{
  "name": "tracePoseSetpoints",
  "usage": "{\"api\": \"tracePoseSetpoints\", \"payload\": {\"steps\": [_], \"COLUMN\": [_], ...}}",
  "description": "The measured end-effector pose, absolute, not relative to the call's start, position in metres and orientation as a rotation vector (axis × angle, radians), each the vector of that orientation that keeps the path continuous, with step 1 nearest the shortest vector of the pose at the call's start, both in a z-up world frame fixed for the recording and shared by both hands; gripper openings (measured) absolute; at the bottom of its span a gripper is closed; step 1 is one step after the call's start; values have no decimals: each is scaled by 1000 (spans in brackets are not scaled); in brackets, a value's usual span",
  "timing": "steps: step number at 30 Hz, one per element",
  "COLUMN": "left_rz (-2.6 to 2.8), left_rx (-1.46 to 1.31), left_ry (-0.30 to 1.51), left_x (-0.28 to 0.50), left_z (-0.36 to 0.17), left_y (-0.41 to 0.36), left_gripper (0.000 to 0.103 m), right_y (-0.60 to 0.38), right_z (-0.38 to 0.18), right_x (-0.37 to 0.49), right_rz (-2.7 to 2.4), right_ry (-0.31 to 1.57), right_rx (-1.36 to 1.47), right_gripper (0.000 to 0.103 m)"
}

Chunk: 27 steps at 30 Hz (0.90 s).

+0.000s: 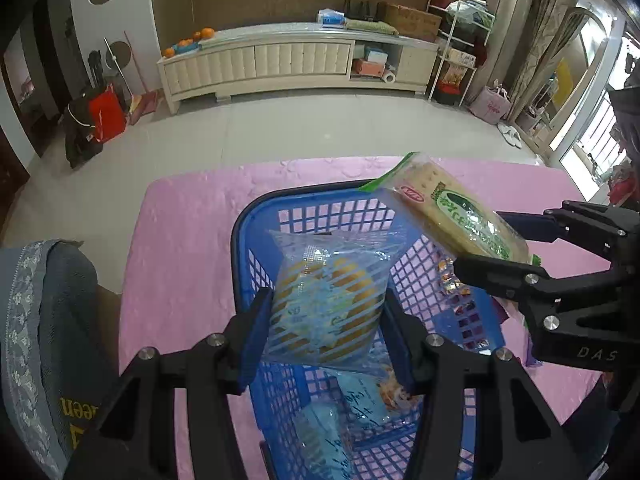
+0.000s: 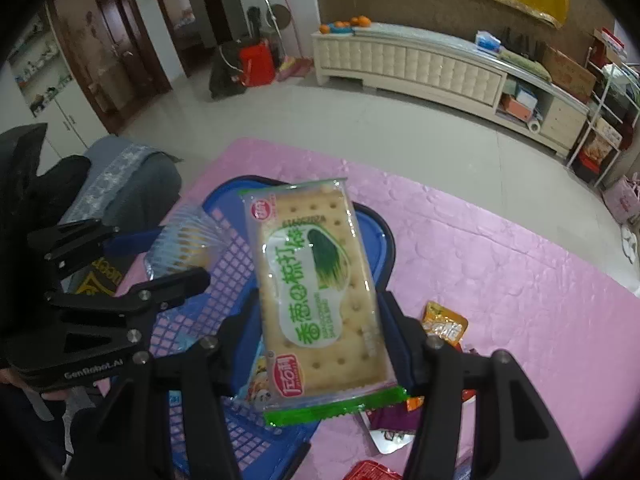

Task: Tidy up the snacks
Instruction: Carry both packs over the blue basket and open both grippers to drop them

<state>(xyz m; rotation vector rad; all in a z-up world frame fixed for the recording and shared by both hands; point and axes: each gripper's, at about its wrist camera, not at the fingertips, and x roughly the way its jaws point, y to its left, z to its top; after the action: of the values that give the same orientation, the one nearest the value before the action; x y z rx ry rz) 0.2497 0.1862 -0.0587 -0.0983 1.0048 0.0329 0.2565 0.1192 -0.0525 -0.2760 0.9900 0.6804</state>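
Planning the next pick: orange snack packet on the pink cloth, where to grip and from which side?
Orange packet lies flat on the pink cloth, right of the blue basket. Come from above, pinching across its short width at the middle; its far and right sides look clear.

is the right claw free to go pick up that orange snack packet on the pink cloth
Probably not yet. The right claw is shut on the cracker pack, so it must drop that first. The orange packet itself lies uncovered on the pink cloth, beside the blue basket.
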Motion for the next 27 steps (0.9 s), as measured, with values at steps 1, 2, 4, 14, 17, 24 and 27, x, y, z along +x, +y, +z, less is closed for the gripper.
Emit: {"api": "tracePoseSetpoints", "payload": {"steps": [1,2,4,14,17,24,27], "left_rz": [38,41,43,43,45,27,19], "left_rx": [-102,-101,-98,-84,-88,-98,-98], "left_ry": [1003,997,994,986,971,930,912], "left_x": [251,253,255,253,247,226,214], "left_z": [-60,-60,-60,-62,-59,-43,-33], "left_y": [188,190,193,194,199,197,189], "left_gripper": [51,51,51,64,71,75,75], "right_y": [122,123,126,132,128,117,107], "right_z": [-54,-56,-58,-63,-56,-44,-35], "right_x": [260,261,262,266,267,255,241], "right_rz": [681,683,689,678,633,611,612], "right_ry": [1000,1009,1019,1011,963,939,930], "right_rx": [-276,-273,-273,-279,-274,-304,-303], "right_gripper": [61,61,61,64,84,88,88]}}
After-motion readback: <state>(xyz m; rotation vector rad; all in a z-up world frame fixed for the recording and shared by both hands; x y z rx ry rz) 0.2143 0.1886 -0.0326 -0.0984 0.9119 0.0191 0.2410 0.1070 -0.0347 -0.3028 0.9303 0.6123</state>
